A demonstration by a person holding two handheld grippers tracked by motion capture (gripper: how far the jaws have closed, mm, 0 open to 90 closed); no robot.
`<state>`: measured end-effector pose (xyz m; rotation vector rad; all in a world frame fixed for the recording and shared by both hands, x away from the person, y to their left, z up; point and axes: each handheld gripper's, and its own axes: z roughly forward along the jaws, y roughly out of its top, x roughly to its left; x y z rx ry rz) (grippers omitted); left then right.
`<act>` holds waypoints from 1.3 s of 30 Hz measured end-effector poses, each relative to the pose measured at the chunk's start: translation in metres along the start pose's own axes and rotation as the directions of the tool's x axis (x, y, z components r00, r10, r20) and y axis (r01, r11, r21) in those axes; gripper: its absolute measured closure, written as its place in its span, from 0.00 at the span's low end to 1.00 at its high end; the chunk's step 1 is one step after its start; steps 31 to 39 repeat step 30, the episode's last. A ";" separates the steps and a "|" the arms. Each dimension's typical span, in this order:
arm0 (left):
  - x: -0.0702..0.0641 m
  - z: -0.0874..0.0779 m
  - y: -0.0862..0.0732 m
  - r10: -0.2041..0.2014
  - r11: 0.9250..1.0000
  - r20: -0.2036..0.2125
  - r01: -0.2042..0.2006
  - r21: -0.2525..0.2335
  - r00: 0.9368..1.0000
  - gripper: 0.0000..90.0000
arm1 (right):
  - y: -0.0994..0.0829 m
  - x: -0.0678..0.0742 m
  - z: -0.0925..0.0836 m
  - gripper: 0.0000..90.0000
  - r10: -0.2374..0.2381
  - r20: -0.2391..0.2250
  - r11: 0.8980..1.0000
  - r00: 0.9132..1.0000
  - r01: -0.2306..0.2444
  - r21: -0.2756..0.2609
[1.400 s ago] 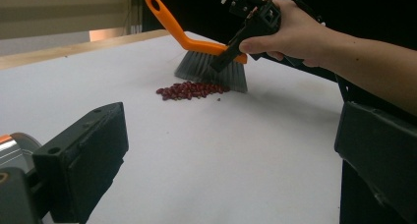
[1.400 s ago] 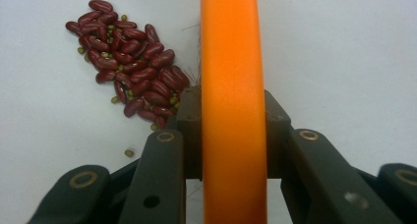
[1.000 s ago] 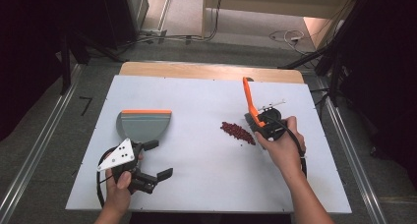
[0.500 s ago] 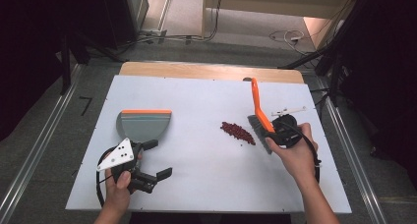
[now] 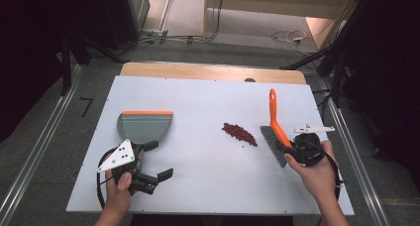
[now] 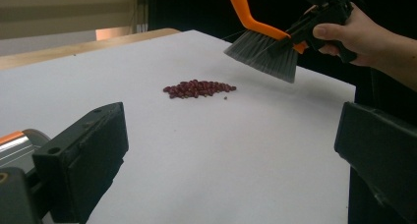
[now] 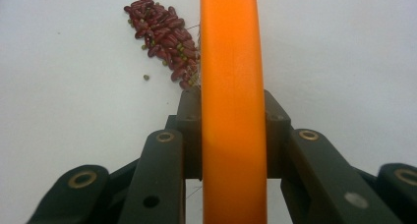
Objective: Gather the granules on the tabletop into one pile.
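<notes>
brush (image 5: 275, 132) moved off beans (image 5: 239, 134), bristles partly hidden

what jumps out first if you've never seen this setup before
The bright orange-handled brush, clamped in the right gripper at the right of the white table, with grey bristles just right of a small heap of dark red beans mid-table. At the left lies a grey dustpan with an orange edge, just beyond the open left gripper.
</notes>
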<state>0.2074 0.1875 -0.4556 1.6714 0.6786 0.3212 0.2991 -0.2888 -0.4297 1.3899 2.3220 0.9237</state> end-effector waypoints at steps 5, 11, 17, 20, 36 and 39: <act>0.001 -0.002 0.000 0.002 1.000 -0.004 -0.002 -0.001 1.000 0.01 | -0.011 -0.005 -0.008 0.76 -0.007 -0.038 1.000 0.999 0.006 -0.024; 0.004 -0.006 0.000 -0.004 1.000 -0.016 0.004 -0.011 1.000 0.01 | -0.026 -0.015 -0.014 0.76 0.011 -0.072 1.000 0.997 -0.013 -0.027; 0.006 -0.010 0.001 -0.011 1.000 -0.027 0.011 -0.022 1.000 0.01 | -0.039 -0.022 -0.020 0.76 0.027 -0.098 0.999 0.995 -0.030 -0.030; 0.008 -0.011 0.001 -0.013 1.000 -0.032 0.012 -0.026 0.999 0.01 | -0.044 -0.022 -0.021 0.76 0.023 -0.108 0.999 0.994 -0.026 -0.027; 0.008 -0.013 0.001 -0.014 1.000 -0.035 0.013 -0.028 0.999 0.01 | -0.045 -0.025 -0.022 0.76 0.043 -0.117 0.998 0.992 -0.047 -0.034; 0.008 -0.013 0.001 -0.014 1.000 -0.035 0.013 -0.028 0.999 0.01 | -0.045 -0.025 -0.022 0.76 0.043 -0.117 0.998 0.992 -0.047 -0.034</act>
